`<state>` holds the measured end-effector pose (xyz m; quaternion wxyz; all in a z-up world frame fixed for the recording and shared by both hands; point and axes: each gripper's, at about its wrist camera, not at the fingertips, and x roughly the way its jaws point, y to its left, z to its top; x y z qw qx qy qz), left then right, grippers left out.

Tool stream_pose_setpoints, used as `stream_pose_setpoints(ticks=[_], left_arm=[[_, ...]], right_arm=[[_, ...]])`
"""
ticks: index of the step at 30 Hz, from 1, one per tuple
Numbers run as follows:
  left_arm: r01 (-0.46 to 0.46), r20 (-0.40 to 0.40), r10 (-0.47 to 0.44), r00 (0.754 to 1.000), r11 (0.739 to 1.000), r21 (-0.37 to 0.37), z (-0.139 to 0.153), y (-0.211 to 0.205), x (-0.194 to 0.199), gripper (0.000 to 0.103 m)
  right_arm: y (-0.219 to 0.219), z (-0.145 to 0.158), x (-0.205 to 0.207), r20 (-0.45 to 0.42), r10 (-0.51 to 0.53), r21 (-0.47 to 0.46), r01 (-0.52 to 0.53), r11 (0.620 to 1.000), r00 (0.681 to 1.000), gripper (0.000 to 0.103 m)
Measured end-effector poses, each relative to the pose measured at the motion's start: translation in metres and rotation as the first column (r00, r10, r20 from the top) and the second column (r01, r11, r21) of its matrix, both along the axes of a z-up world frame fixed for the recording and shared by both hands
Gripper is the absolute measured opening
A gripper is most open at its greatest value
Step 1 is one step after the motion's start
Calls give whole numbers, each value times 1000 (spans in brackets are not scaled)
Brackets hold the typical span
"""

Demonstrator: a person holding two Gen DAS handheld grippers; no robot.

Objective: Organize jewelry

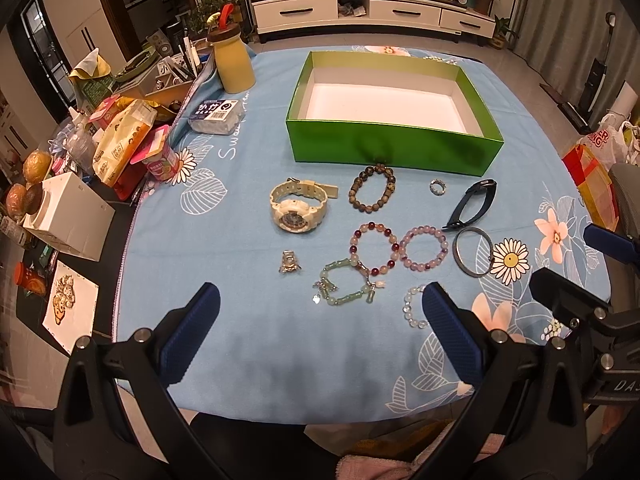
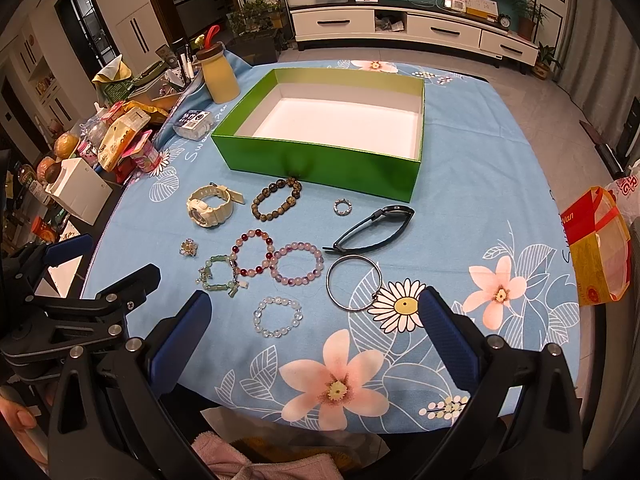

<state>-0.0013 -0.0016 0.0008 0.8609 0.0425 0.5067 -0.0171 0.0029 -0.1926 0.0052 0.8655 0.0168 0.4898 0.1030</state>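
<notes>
An open green box with a bare white floor stands at the back of the blue floral cloth. In front of it lie a white watch, a dark bead bracelet, a small ring, a dark blue band, a silver bangle, red and purple bead bracelets, a jade bracelet, a clear bead bracelet and a brooch. My left gripper and right gripper hover open near the front edge, holding nothing.
A yellow bottle, a tissue pack, snack bags and a white box crowd the left side. A red and yellow bag hangs off the table's right edge. Bare cloth surrounds the jewelry.
</notes>
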Motion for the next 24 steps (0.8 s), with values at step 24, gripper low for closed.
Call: stream_pose_setpoints(ticks=[24], left_arm=[[-45, 48, 53, 997, 987, -156, -71, 43, -1, 101]], right_arm=[[-8, -46, -17, 183, 148, 36, -157, 987, 972, 102]])
